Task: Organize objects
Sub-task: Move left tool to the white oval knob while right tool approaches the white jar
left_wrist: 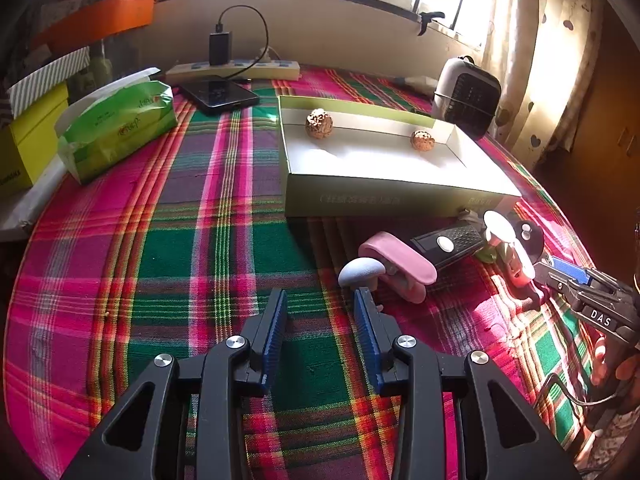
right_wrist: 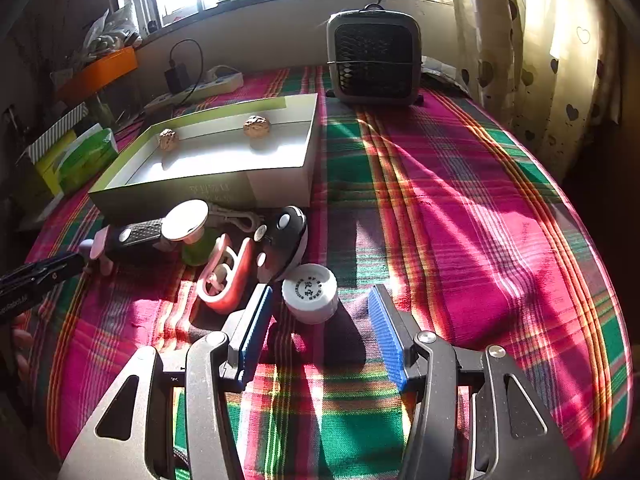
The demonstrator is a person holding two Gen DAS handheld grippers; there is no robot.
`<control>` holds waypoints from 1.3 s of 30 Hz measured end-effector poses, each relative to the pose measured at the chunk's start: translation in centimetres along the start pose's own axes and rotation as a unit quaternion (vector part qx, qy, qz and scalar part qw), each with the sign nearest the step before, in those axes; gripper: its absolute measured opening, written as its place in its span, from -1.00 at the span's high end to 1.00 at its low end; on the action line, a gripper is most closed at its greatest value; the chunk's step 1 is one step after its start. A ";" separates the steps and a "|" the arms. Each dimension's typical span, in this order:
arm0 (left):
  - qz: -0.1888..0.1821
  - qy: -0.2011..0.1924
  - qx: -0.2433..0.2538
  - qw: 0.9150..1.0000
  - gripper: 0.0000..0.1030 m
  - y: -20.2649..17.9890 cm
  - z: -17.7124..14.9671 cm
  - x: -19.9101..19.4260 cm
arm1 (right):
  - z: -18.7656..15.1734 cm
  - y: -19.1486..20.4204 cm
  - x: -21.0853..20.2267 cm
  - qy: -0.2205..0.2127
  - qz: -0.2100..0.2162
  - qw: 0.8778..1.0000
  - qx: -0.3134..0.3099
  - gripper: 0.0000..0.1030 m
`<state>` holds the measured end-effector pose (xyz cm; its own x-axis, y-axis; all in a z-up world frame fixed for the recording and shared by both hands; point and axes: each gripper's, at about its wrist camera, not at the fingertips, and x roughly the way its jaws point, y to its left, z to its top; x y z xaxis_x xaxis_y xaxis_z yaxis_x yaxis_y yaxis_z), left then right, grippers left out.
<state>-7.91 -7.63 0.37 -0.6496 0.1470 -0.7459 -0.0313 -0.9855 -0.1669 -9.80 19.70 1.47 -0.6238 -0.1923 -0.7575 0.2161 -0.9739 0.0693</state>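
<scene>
The right gripper (right_wrist: pixel 320 308) is hovering with its jaws standing apart, gripping nothing, the white round plastic cap (right_wrist: pixel 310 294) lying just ahead between the tips, probably next for collection. The left gripper (left_wrist: pixel 320 300) is gaping empty beside a grey mushroom-shaped knob (left_wrist: pixel 362 272). At eleven o'clock the shallow green cardboard box (right_wrist: pixel 200 192) is holding two walnuts (right_wrist: pixel 257 126) on the plaid-covered desk (right_wrist: pixel 460 208).

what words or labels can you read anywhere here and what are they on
"DAS": on the right tongs, seen from the left wrist.
White cap: round printed seal, too small to read.
Open box: front print too faint.
Green tissue pack: logo blurred.
Left tongs: side lettering blurred.
</scene>
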 end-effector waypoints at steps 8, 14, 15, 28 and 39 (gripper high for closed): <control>-0.010 0.003 0.005 1.000 0.36 -0.4 0.0 0.0 | 0.5 0.1 0.4 0.011 -0.003 1.000 -0.016 0.01; -0.019 0.005 0.009 1.000 0.36 -0.7 0.0 0.0 | 0.7 0.2 0.7 0.013 -0.006 1.000 -0.021 0.01; -0.021 0.006 0.010 1.000 0.35 -0.8 0.0 0.0 | 0.8 0.2 0.7 0.013 -0.006 1.000 -0.022 0.01; -0.029 0.008 0.019 0.999 0.29 -1.8 1.0 0.8 | 0.9 0.3 0.6 0.011 0.000 1.000 -0.022 0.14; -0.021 0.010 0.013 1.000 0.28 -1.7 1.9 1.6 | 0.9 0.4 0.5 0.011 0.002 1.000 -0.027 0.31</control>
<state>-10.35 -5.88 0.73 -0.6321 0.1891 -0.7515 -0.0771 -0.9803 -0.1818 -10.75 19.14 1.69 -0.6063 -0.1922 -0.7716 0.2580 -0.9654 0.0377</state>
